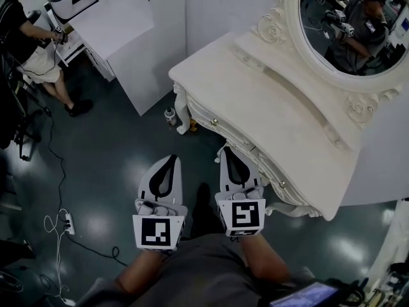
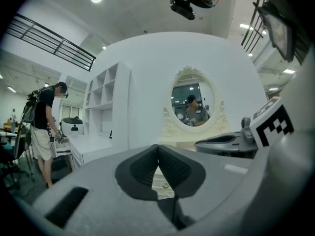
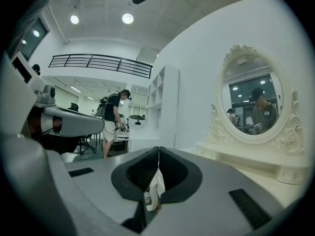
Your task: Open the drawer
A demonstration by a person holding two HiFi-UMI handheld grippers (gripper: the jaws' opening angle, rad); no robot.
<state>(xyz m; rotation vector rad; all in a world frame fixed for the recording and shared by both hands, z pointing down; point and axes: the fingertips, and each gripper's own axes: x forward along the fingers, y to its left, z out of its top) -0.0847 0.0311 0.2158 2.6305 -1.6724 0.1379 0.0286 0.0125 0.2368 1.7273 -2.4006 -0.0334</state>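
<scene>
Both tools are closed & empty. The grey L gripper (image 1: pixel 170 160) w/ its square-marker cube has its jaws tip to tip, nothing between them. The matching R gripper (image 1: pixel 225 149) is the same, jaws pressed together on nothing.

The target is in the cream carved-wood dressing table (image 1: pixel 255 88) under the oval ornate-framed mirror (image 1: pixel 348 24). The curved cream drawer front (image 1: pixel 270 171) sits just below the tabletop edge, facing the person. A row of small round brass-coloured knobs runs along it, and the middle knob (image 1: pixel 252 149) is just beside the R gripper's tip. Seams between drawers are hard to see from above, so it's prob. one knob per drawer, not certain. All look closed.

Handling, as a guess: a rigid wooden drawer, likely light, sliding straight out on its runners w/ some initial stick. The knob is the only sensible hold. It's small, smooth & rounded, so pads could slip off; grip behind its head, near the stem. Jaws need to part first, a narrow gap is enough. Pull level & square to the curved front, since an angled pull may jam it. Carved trim could chip if bumped.
</scene>
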